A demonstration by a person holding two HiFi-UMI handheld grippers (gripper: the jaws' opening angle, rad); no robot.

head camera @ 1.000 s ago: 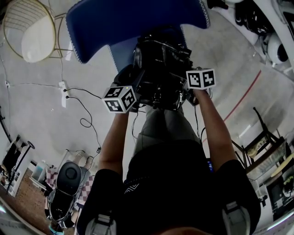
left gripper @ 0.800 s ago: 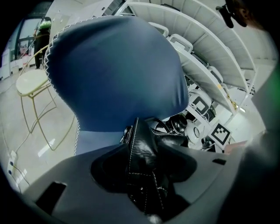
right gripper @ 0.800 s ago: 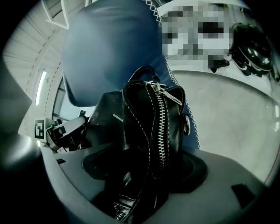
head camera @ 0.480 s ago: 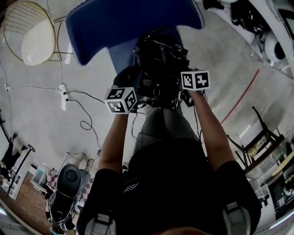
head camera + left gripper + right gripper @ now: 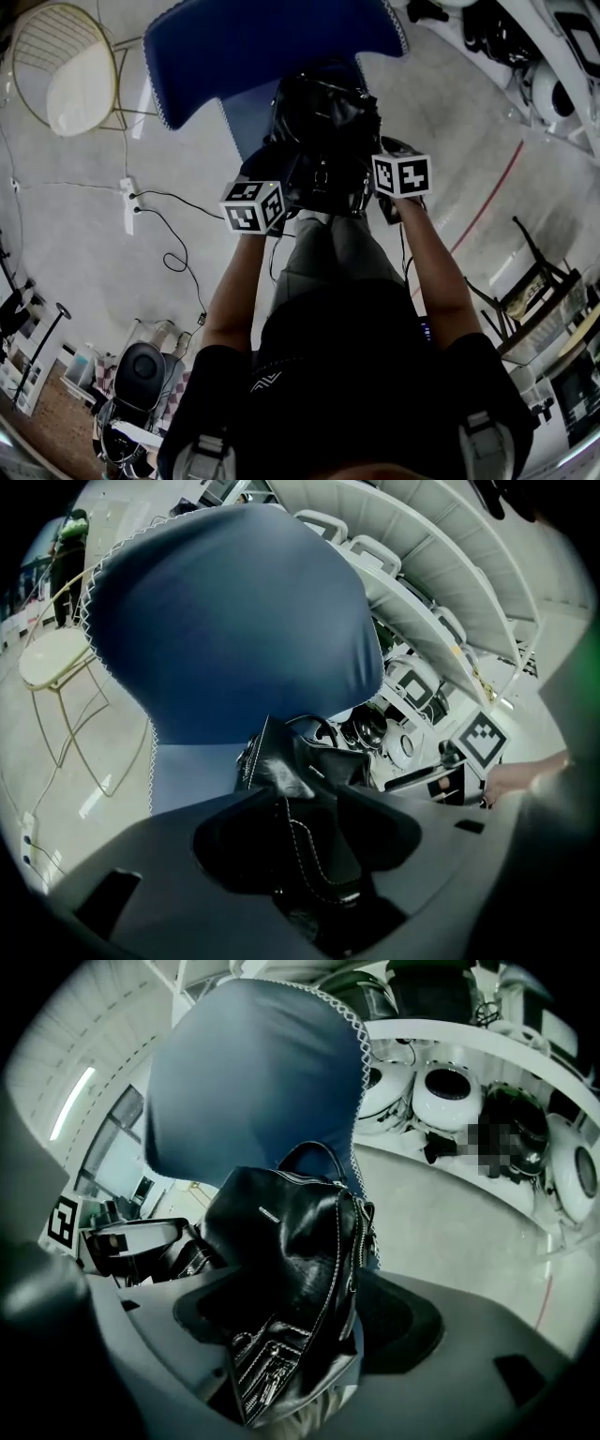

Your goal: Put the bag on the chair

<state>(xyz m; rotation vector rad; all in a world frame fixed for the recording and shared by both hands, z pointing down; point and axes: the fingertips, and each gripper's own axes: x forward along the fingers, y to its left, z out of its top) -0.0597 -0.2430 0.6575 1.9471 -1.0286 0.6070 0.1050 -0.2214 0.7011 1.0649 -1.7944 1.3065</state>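
A black leather bag [image 5: 323,131] stands on the front of the blue chair's [image 5: 272,47] seat, against the backrest. My left gripper [image 5: 277,178] is at the bag's near left corner. Its jaws are opening, with a stitched edge of the bag [image 5: 300,761] between them and room at both sides. At the bag's near right side my right gripper [image 5: 380,159] stands wide, the bag's zipped side [image 5: 281,1260] between its jaws; the right pad shows clear of the leather. The blue backrest [image 5: 225,621] [image 5: 253,1082] rises behind the bag in both gripper views.
A gold wire chair with a white cushion [image 5: 61,70] stands to the left. On the floor lie a power strip with a cable [image 5: 128,192] and a red line [image 5: 492,197]. White shelves with round devices [image 5: 450,1091] run behind and to the right.
The bag has settled a little further onto the seat. Both grippers have drawn slightly back toward me, the right one lower in the view.
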